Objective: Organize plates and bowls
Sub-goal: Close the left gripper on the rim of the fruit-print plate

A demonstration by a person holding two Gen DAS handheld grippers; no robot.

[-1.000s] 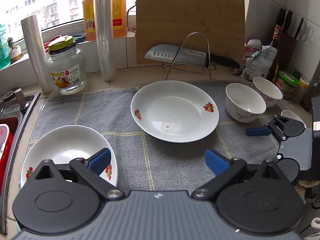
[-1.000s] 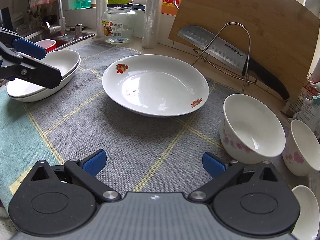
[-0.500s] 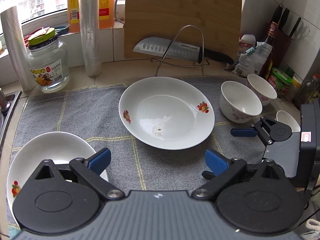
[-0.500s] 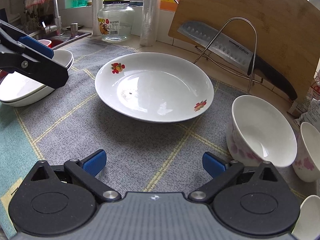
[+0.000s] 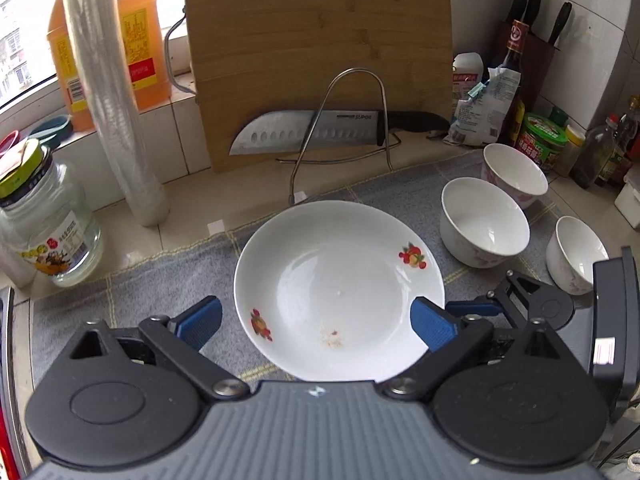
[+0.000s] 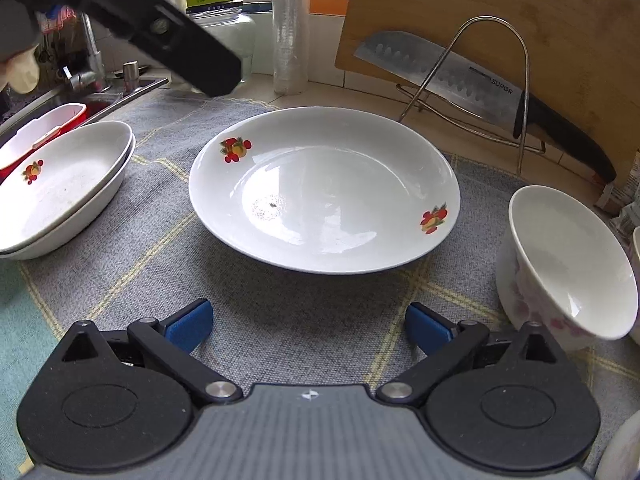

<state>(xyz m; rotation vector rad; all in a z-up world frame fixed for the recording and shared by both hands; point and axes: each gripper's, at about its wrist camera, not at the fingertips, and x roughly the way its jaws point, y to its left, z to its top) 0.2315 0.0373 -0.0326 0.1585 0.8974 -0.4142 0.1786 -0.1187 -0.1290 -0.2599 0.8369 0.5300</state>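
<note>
While hovering over the big plate (image 5: pixel 340 292) mid-mat on the bench, left hand-held gripper (image 5: pixel 316 322) spread wide and empty, right hand-held gripper (image 6: pixel 308 326) same. Looks like pickup step; next: pinch near rim, carry left onto stacked plates (image 6: pixel 60 188).

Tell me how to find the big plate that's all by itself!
Look at the grey cloth on the counter. In its middle, before the cutting board, lies the single plate. Unlike the stacked plates leftward, nothing sits under it.
</note>
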